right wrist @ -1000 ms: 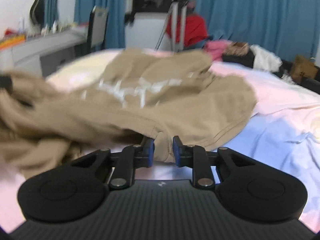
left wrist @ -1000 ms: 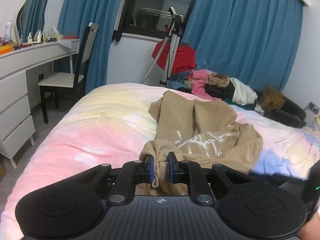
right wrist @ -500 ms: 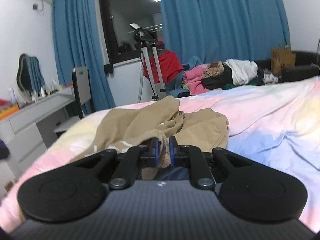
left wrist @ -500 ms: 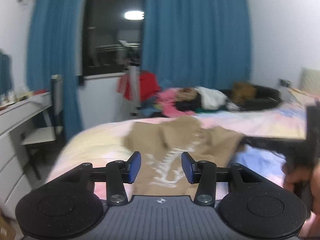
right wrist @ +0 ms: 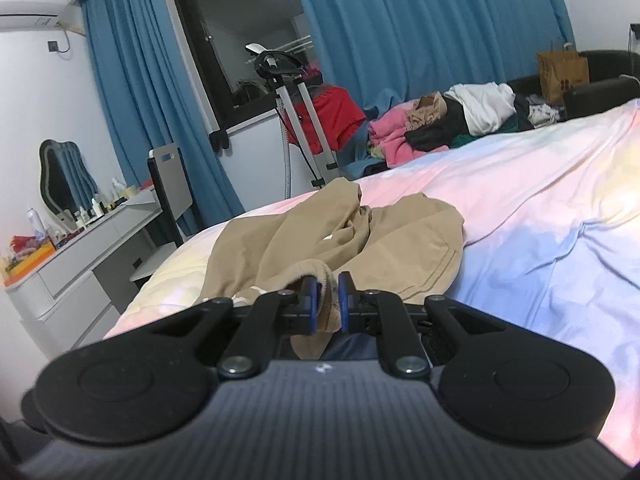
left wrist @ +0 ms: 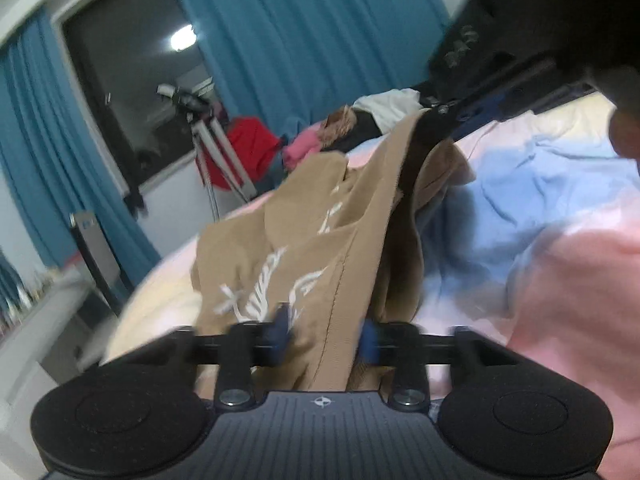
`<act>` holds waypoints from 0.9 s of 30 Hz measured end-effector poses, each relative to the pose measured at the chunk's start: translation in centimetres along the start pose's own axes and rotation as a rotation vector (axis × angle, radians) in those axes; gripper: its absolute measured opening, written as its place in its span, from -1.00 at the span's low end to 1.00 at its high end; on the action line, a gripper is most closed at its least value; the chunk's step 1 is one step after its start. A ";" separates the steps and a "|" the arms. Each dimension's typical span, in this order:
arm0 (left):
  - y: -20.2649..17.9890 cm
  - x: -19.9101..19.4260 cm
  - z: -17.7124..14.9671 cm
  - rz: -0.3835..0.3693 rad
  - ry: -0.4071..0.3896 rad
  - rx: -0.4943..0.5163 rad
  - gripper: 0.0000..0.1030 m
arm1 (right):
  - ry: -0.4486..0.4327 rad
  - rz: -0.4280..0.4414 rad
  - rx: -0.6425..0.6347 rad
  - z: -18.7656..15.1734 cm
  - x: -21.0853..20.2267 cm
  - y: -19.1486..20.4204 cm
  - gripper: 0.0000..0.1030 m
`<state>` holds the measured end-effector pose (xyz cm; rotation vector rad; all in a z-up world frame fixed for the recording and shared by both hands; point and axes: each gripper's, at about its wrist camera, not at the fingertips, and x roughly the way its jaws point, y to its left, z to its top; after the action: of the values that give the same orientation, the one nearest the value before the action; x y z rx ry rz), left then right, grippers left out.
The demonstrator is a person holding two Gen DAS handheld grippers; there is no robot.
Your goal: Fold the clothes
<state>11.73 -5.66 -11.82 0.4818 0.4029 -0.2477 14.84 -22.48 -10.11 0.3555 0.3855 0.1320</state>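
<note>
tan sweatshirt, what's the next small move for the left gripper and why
Probably close the left gripper on the fabric. Its jaws stand apart with the tan sweatshirt lying between them, ungripped, while the right gripper is shut on a ribbed edge. Both ends must be held to spread the crumpled garment on the bed.

left gripper point(left wrist: 325, 334): was tilted and brought over the tan garment point(left wrist: 304, 248), jaws apart.
right gripper point(right wrist: 328, 304): was raised, cuff kept clamped.
</note>
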 end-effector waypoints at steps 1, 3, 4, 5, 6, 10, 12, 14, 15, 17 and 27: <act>0.4 -0.5 0.1 -0.009 -0.014 -0.030 -0.76 | 0.007 -0.004 0.005 0.0 0.2 -0.1 -0.74; 1.3 -1.9 0.4 -0.029 -0.052 -0.082 -0.85 | 0.023 -0.014 0.013 -0.1 0.5 -0.3 -0.74; 1.7 -2.7 0.7 -0.050 -0.072 -0.110 -0.86 | 0.030 -0.018 0.017 -0.2 0.6 -0.3 -0.74; 2.3 -3.6 1.0 -0.076 -0.092 -0.148 -0.87 | 0.037 -0.017 0.021 -0.2 0.6 -0.4 -0.74; 3.0 -4.6 1.3 -0.104 -0.112 -0.188 -0.87 | 0.044 -0.013 0.027 -0.2 0.7 -0.5 -0.72; 4.6 -7.9 1.6 -0.171 -0.176 -0.272 -0.87 | 0.077 0.000 0.005 -0.5 0.7 -0.1 -0.70; 5.0 -8.3 1.7 -0.173 -0.179 -0.294 -0.87 | 0.110 0.005 -0.034 -0.8 0.9 0.4 -0.65; 5.4 -8.7 1.8 -0.175 -0.182 -0.316 -0.87 | 0.139 0.003 -0.106 -1.4 1.2 1.4 -0.46; 5.7 -8.9 1.8 -0.176 -0.183 -0.327 -0.87 | 0.153 0.001 -0.148 -1.7 1.4 2.0 -0.26; 6.1 -9.3 1.9 -0.177 -0.186 -0.349 -0.87 | 0.152 0.002 -0.231 -2.4 1.4 3.2 -0.14; 6.7 -9.3 1.8 -0.141 -0.191 -0.363 -0.87 | 0.027 -0.182 -0.294 -2.9 1.6 3.1 -0.14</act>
<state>6.17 0.43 -3.74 0.0721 0.2862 -0.3462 14.97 -18.40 -11.99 0.0284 0.4170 0.0144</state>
